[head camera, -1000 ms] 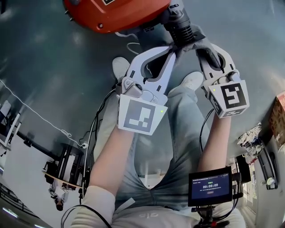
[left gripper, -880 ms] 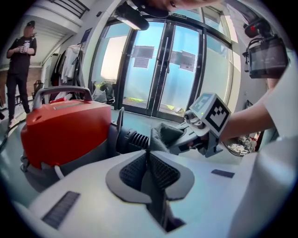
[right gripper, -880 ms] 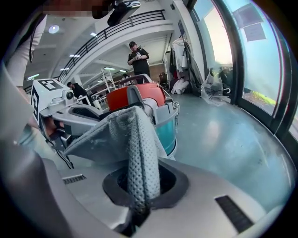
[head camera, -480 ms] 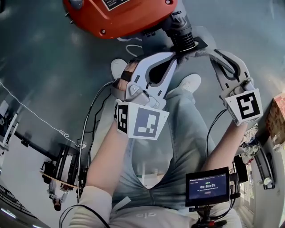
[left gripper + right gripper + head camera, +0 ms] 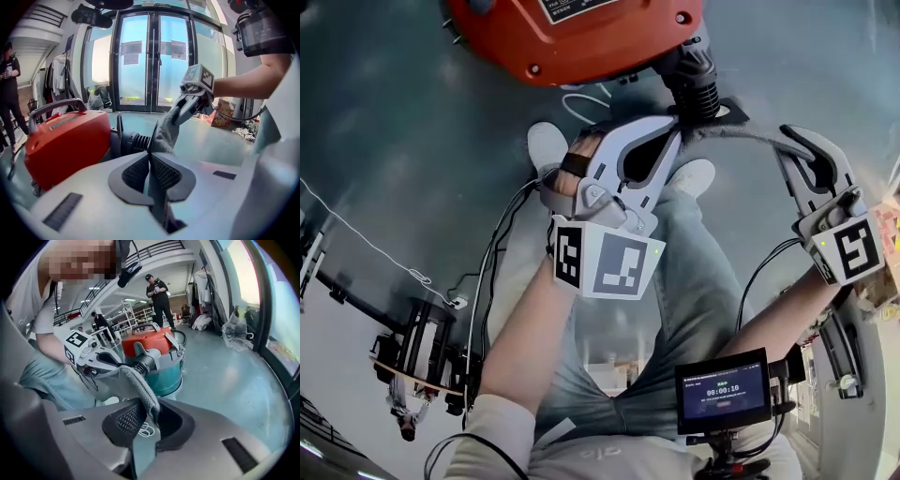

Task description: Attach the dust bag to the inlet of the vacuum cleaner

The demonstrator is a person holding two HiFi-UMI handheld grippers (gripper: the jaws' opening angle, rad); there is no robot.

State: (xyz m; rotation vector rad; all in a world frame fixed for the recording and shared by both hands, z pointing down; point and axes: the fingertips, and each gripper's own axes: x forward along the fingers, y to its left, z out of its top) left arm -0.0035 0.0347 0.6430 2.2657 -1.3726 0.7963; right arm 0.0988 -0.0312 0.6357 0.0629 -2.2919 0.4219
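Clamping grey dust bag [image 5: 165, 133] fabric, left gripper [image 5: 150, 165] has jaws pinched tight on one end; right gripper [image 5: 149, 414] likewise closed on the other end, cloth bunched btwn its jaws. Bag hangs stretched btwn the two, above person's legs [image 5: 694, 272], its left-held end just beside black ribbed inlet [image 5: 694, 80] of red-topped vacuum cleaner [image 5: 581, 33]. Can't tell if bag touches inlet. It stands on grey floor [image 5: 394, 112]; glass doors [image 5: 152, 56] behind it in left gripper view, a bystander [image 5: 157, 294] in black further off.

Vacuum cleaner [image 5: 581, 33] close ahead, open floor [image 5: 403, 141] to left
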